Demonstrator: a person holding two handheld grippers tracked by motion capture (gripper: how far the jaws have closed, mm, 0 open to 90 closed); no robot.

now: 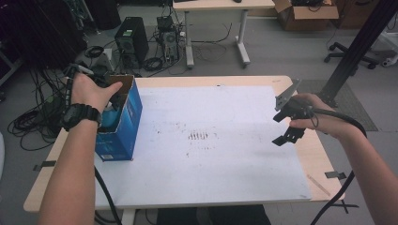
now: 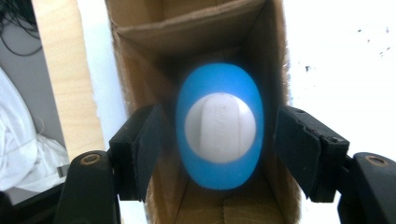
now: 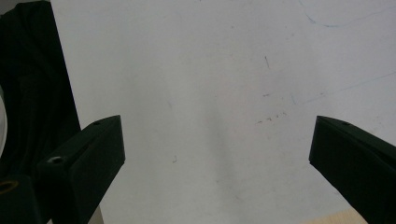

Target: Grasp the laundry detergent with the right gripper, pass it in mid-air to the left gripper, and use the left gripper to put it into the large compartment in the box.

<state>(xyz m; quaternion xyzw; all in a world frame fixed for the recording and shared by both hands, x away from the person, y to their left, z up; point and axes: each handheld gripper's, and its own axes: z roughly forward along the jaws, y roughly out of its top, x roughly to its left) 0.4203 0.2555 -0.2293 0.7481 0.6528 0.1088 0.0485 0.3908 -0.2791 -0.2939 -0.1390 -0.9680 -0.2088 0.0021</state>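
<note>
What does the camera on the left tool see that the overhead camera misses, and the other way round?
The left gripper view looks straight down into the open cardboard box at the white cap of a blue bottle, with a black jaw standing clear on each side of it. The high view gives the box's blue outside, the person's left hand over it, the right tool held above the table's right side, and the floor's cables. Both show the box, a bit of the bottle, and the white sheet.

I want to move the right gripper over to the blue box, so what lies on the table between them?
Nothing stands there: in the high view the white sheet between the blue box and the right gripper is bare, apart from small dark marks.
</note>
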